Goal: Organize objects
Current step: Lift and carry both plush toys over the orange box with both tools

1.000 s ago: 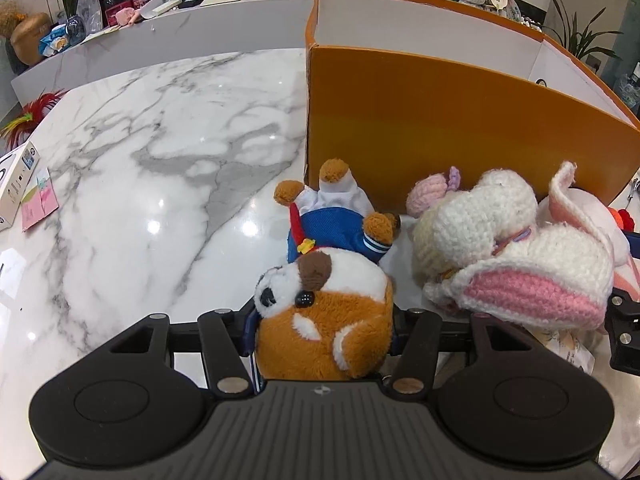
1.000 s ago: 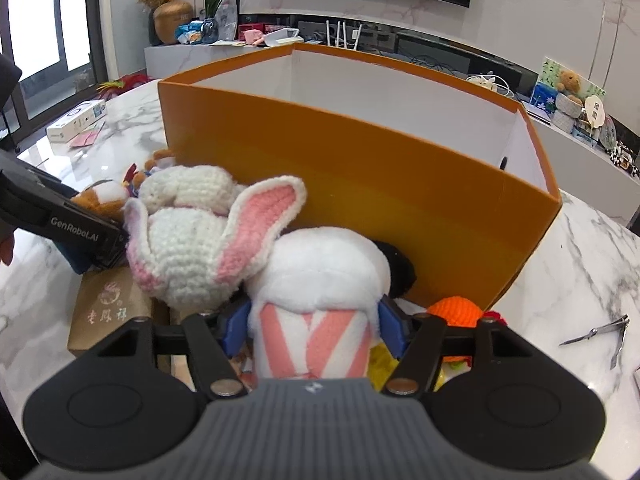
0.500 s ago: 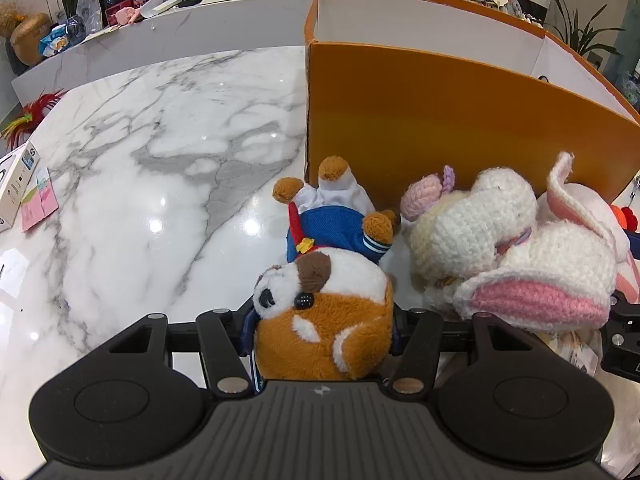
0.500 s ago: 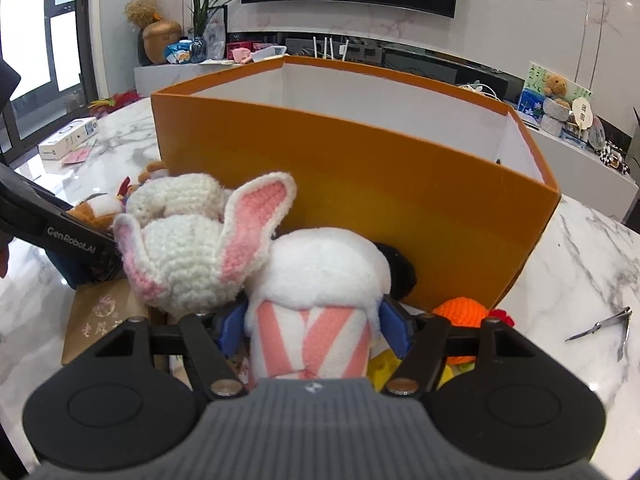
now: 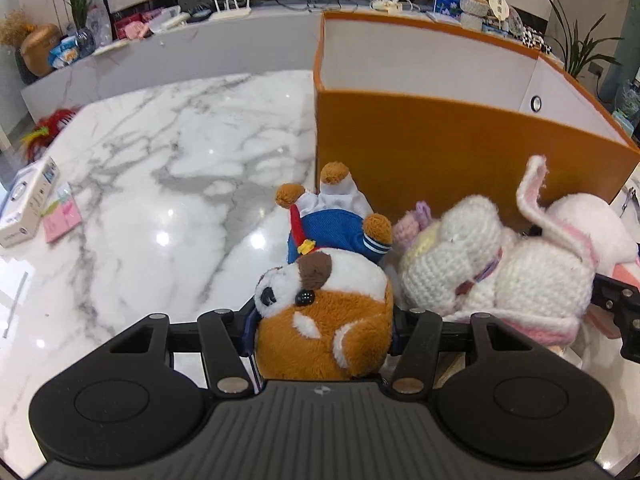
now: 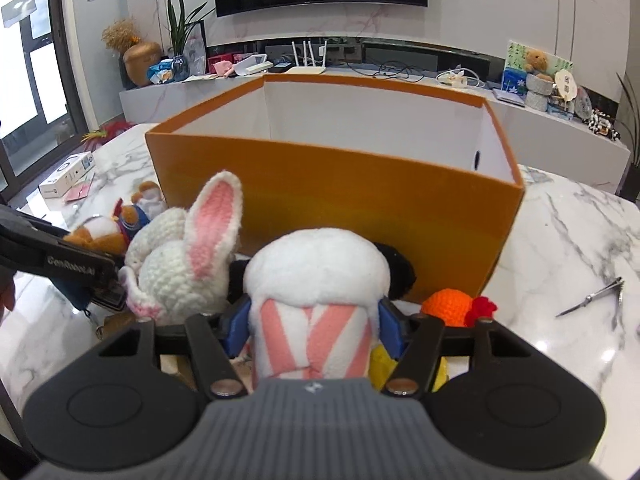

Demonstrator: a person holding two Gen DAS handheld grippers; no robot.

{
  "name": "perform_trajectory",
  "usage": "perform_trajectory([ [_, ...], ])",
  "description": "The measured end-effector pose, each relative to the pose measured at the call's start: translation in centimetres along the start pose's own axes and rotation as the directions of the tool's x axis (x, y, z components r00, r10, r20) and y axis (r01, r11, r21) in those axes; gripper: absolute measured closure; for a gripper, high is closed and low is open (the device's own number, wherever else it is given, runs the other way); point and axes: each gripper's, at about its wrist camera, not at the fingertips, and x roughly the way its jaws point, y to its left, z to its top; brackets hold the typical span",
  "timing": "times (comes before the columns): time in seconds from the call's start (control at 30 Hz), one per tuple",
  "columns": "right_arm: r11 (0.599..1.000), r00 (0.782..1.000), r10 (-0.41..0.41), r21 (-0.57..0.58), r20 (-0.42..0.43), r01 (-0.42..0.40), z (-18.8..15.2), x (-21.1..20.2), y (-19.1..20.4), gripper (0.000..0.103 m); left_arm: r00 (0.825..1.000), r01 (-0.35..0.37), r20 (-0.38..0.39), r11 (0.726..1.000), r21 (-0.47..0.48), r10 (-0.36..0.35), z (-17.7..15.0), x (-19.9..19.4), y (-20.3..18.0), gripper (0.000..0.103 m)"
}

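We find the left hand-held gripper (image 5: 323, 330) pinching a brown and white plush dog (image 5: 324, 312) by the head, its blue pads pressed into the fur on both sides; the dog lies on the marble bench (image 5: 160, 184) with its blue-clad body and feet pointing toward the orange box (image 5: 440, 152). The right hand-held gripper (image 6: 314, 326) grips a white plush with pink stripes (image 6: 316, 280), the pads set against its sides, and its jaws are closing on the toy at this moment. We note a crocheted white rabbit (image 5: 496, 264) with pink-lined ears lying between the two held toys, touching the dog's flank in the left wrist view and just beside the striped plush in the right wrist view. The orange box stands open on the bench directly behind all three toys, its white interior showing nothing from these angles. An orange crocheted item (image 6: 452, 306) with a red tip lies at the foot of the box, to the right of the striped plush; a dark object behind the plush is too hidden for us to identify. Small metal clippers (image 6: 596, 296) lie well apart on the bench at the right, and a white carton (image 5: 28, 204) rests near the far left edge.
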Motion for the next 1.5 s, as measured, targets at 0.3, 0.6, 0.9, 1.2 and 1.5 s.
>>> perform_trajectory([
  [0.3, 1.000, 0.999, -0.014, 0.009, 0.034, 0.014, 0.5, -3.2, -0.5, 0.038, 0.996, -0.043, 0.073, 0.999, 0.022, 0.041, 0.0, -3.3, -0.1, 0.038],
  [0.6, 0.999, 0.997, -0.029, 0.030, 0.073, 0.027, 1.4, -6.9, -1.1, 0.038, 0.991, -0.004, 0.132, 1.000, -0.007, 0.004, 0.3, -7.5, -0.4, 0.038],
  [0.9, 1.000, 0.991, 0.005, 0.023, 0.137, -0.008, 3.1, -10.0, -0.5, 0.038, 0.979, 0.043, 0.198, 0.999, -0.024, -0.038, 1.4, -10.3, -2.3, 0.038],
  [1.2, 0.999, 0.972, -0.015, 0.053, 0.235, 0.003, 8.3, -11.0, -0.8, 0.038, 0.950, 0.104, 0.299, 0.994, -0.039, -0.087, 7.8, -11.7, -4.4, 0.038],
  [1.5, 0.996, 0.978, -0.025, 0.089, 0.208, 0.006, 16.3, -4.5, -4.3, 0.037, 0.947, 0.097, 0.316, 0.991, -0.087, -0.065, 16.0, -7.3, -4.8, 0.038],
])
